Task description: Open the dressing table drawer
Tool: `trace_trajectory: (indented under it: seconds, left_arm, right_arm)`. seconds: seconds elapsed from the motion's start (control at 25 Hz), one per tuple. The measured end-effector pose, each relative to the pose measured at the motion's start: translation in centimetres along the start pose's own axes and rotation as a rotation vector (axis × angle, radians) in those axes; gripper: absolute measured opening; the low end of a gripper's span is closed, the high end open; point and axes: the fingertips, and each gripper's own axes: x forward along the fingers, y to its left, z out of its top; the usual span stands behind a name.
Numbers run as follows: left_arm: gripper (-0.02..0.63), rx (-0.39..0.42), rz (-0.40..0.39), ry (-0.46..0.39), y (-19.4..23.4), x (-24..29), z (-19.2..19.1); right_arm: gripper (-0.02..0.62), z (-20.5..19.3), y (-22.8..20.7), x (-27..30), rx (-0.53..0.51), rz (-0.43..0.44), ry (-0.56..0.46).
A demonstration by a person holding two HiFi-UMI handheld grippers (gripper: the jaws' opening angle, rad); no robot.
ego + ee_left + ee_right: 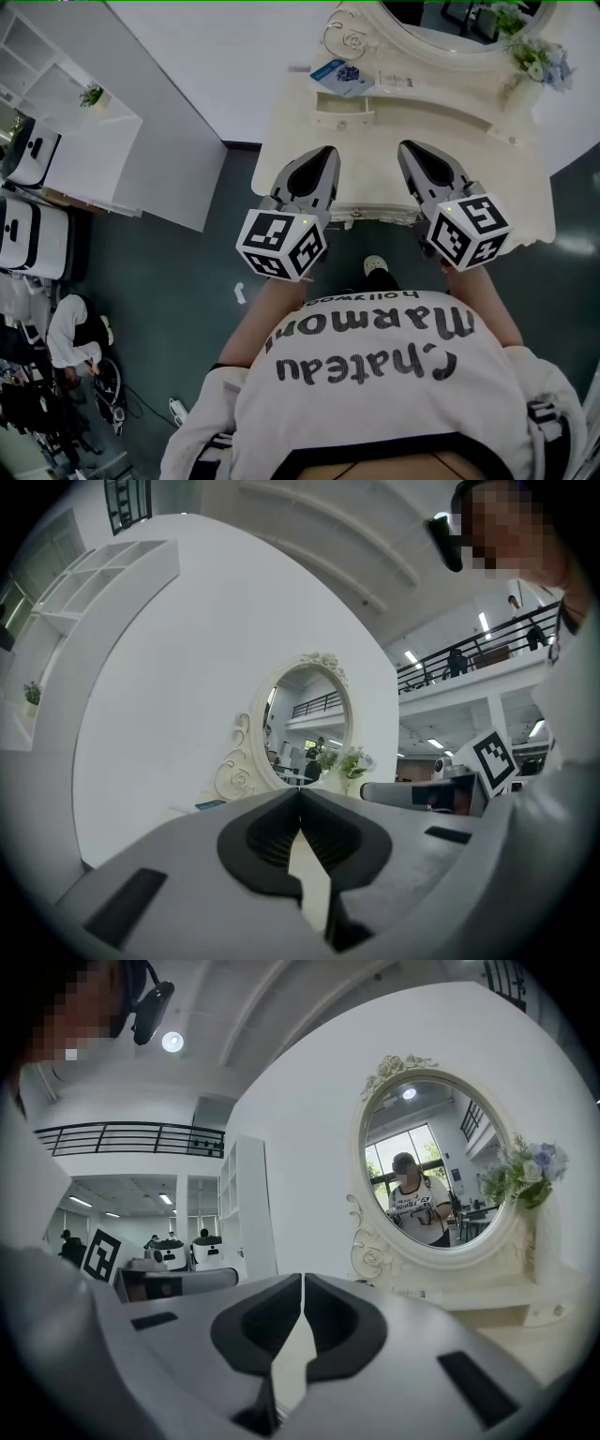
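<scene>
The cream dressing table [281,141] stands ahead of me, its oval mirror [441,28] at the back. A small drawer with a knob [344,116] sits on the tabletop under the mirror. Of the front under the tabletop I see only a strip of trim [375,217] between the grippers. My left gripper [328,150] and right gripper [406,146] hover side by side over the table's front part, both pointing at the mirror. Each is shut with nothing held: the left gripper's [300,791] jaws meet, and so do the right gripper's [303,1277]. The mirror [436,1166] fills the right gripper view.
A blue booklet [339,75] lies on the tabletop near the small drawer. A vase of flowers [539,58] stands at the table's right rear. A white partition [169,141] and a shelf unit [66,103] rise at the left, with white machines [33,234] and a seated person [70,337] below.
</scene>
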Motion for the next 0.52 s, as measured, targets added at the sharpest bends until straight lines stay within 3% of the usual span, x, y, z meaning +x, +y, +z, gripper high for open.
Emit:
trace_trajectory:
  seconds: [0.52]
  left_arm:
    - [0.023, -0.007, 0.002, 0.008, -0.4, -1.6, -0.8]
  right_arm:
    - [0.028, -0.9, 0.4, -1.3, 0.001, -0.028, 0.013]
